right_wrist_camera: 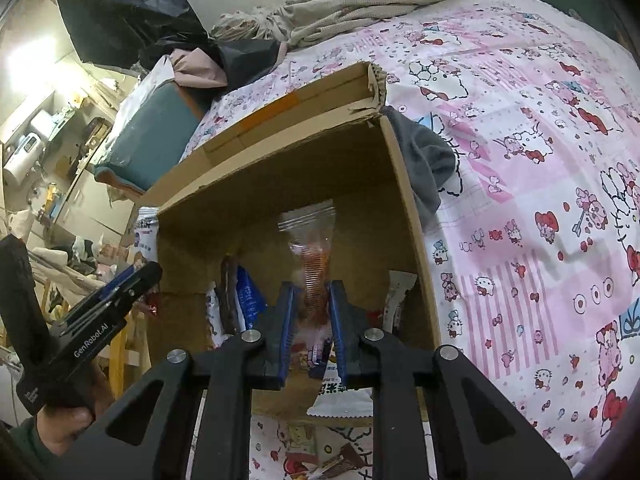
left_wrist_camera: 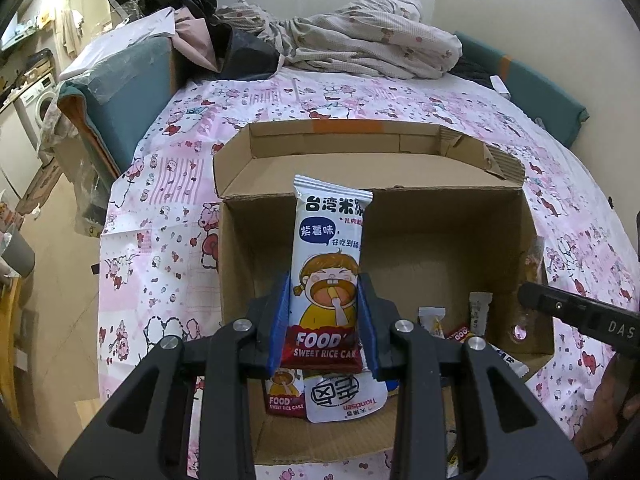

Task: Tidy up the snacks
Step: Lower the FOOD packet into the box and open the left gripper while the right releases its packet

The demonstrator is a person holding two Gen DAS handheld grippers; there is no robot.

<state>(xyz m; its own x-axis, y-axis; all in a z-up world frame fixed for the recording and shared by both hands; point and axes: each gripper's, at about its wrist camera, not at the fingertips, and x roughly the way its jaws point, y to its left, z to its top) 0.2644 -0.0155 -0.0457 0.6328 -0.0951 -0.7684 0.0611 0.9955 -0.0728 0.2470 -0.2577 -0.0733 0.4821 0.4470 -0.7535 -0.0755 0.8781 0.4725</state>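
My left gripper is shut on a white sweet rice cake packet with a cartoon child, held upright over the open cardboard box. Under it lie another rice cake packet and a white packet. My right gripper is shut on a clear packet of orange snack, low inside the box. Standing around it are a blue packet, a brown one and a white one. The left gripper shows at the box's left wall, the right gripper at its right wall.
The box sits on a bed with a pink cartoon sheet. A crumpled blanket lies at the back, a teal cushion at the left. A grey cloth touches the box. Loose packets lie on the sheet near me.
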